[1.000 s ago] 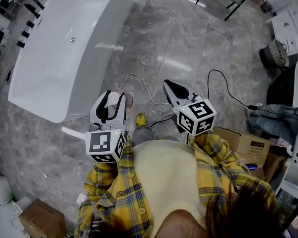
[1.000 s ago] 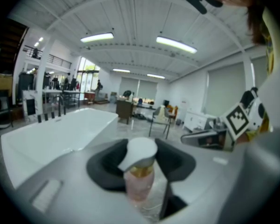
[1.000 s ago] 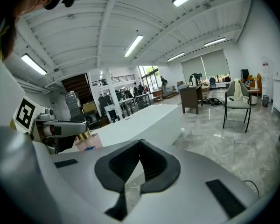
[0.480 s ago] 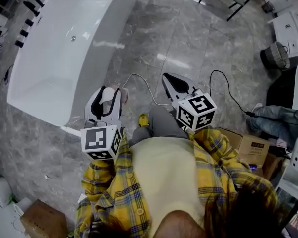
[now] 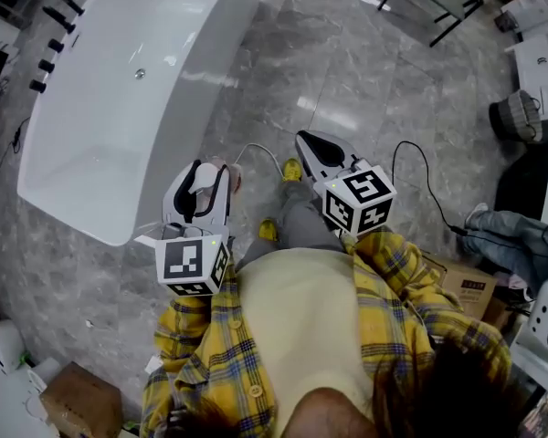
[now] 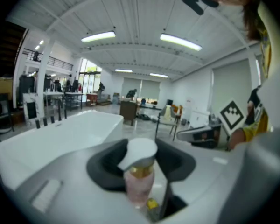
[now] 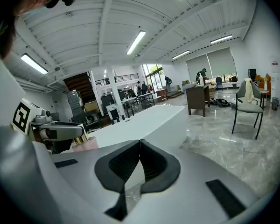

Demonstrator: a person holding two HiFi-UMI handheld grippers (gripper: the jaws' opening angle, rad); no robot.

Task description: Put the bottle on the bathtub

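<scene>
Walking phase, carry under way.

- Change over the last second: the person takes a step toward the bathtub (image 5: 68,213). One yellow shoe (image 5: 292,168) now leads, out on the grey marble floor (image 5: 347,62) between the two grippers. A second ago neither foot was that far forward. The tub's near end sits closer to the left gripper (image 5: 205,179) than before.
- Left gripper: grip unchanged. In the left gripper view its dark pads are closed on the bottle (image 6: 140,171), which has a pink body, a gold collar and a white pump head, and it is held upright. From the head view the bottle's pump head (image 5: 204,173) shows between the jaw tips.
- Bottle position: in the air, in the left gripper, over the floor just beside the tub's near corner. It is not yet above the rim and does not touch the tub.
- Right gripper (image 5: 315,149): carried alongside and ahead of the body as before. The right gripper view shows its pads pressed together with nothing between them (image 7: 139,160).
- Bathtub in the gripper views: a long white rim runs off to the left of the bottle (image 6: 60,129), and it stands ahead in the right gripper view (image 7: 149,120).
- White cable (image 5: 256,149) lies on the floor close to the leading foot.

Reading: the step closes the gap, so this is approach, not placement. The rim looks almost within reach. What remains, I judge, is to swing the bottle left over the rim, lower it and let go. A trip on the cable looks like the nearest risk.
</scene>
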